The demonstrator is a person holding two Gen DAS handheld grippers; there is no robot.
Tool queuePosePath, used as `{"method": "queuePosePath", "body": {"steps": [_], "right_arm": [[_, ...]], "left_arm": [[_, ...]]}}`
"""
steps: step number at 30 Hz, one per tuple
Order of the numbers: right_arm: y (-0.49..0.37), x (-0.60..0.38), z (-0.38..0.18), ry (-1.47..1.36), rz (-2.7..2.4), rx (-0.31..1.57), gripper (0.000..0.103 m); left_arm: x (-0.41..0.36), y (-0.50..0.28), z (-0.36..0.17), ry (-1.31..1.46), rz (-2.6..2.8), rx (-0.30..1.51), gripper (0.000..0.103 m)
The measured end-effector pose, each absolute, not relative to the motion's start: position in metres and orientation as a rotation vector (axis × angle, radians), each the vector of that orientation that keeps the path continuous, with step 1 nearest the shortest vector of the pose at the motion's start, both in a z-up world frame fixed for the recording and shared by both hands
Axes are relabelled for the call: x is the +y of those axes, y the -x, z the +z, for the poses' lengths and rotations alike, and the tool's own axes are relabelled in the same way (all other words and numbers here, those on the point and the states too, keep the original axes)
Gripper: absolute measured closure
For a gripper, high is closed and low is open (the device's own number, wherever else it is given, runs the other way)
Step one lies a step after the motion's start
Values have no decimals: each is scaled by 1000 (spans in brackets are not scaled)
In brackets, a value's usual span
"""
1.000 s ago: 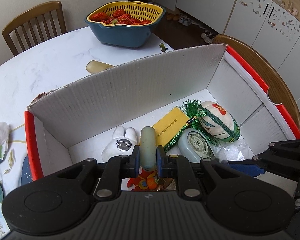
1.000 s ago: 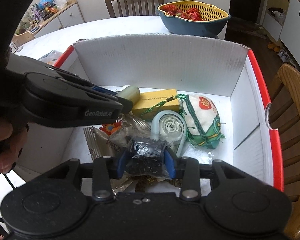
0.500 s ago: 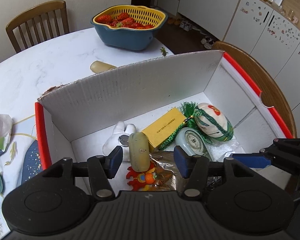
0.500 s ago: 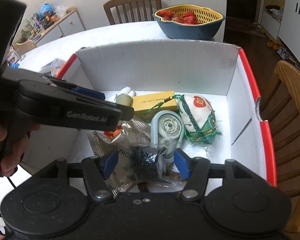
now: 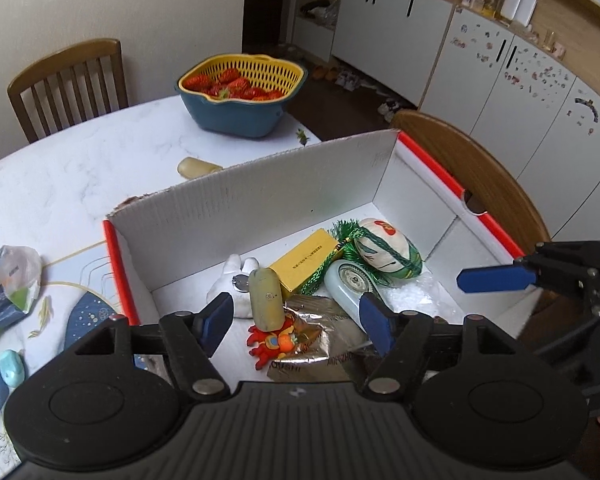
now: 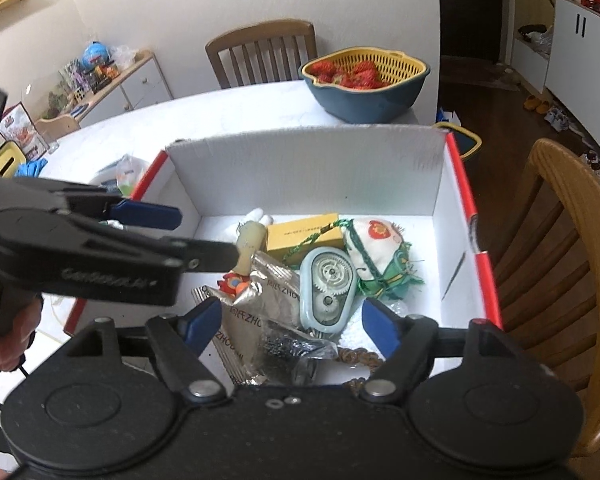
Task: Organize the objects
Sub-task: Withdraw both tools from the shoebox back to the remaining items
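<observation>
Cardboard box (image 5: 260,204), white inside with red edges, fills the middle of both views and holds the gathered objects on its floor. In the left wrist view, the left gripper (image 5: 296,322) sits at lower centre with its blue-tipped jaws spread wide and gripping nothing. Between and just beyond them a pale olive cylinder (image 5: 265,298) stands tilted, resting on a red and orange toy figure (image 5: 274,342) and free of both fingers. Beside it lies a white plush toy (image 5: 230,280), a yellow box (image 5: 304,256), a light blue tape dispenser (image 5: 346,284), and a white pouch wrapped in green cord (image 5: 388,248), all toward the centre right. A silver foil packet (image 5: 320,344) lies nearest the jaws, partly cut off by the gripper body.

In the right wrist view, the right gripper (image 6: 292,326) at lower centre is also spread apart and empty. Between its fingers lie the foil packet (image 6: 256,308) and a clear bag of dark contents (image 6: 288,350), whose contents are hard to make out. The left gripper crosses the left of this frame and hides part of the box wall and the plush toy.

A blue and yellow basket of strawberries (image 5: 242,96) stands on the white table (image 5: 80,168) in the upper centre, well apart from the box.
</observation>
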State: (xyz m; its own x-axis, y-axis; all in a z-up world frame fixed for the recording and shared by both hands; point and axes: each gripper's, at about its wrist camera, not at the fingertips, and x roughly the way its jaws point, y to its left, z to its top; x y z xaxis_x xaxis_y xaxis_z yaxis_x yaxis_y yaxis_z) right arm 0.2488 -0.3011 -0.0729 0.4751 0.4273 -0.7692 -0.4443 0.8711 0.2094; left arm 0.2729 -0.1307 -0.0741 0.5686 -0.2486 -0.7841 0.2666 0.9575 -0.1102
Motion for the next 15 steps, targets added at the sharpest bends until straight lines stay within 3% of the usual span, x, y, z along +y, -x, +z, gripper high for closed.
{"method": "queuePosePath", "body": {"steps": [15], "right_arm": [[-218,-286,-42,12,495,823,7]], "left_arm": [[-88,-226,-44,-6,-322,813,19]]}}
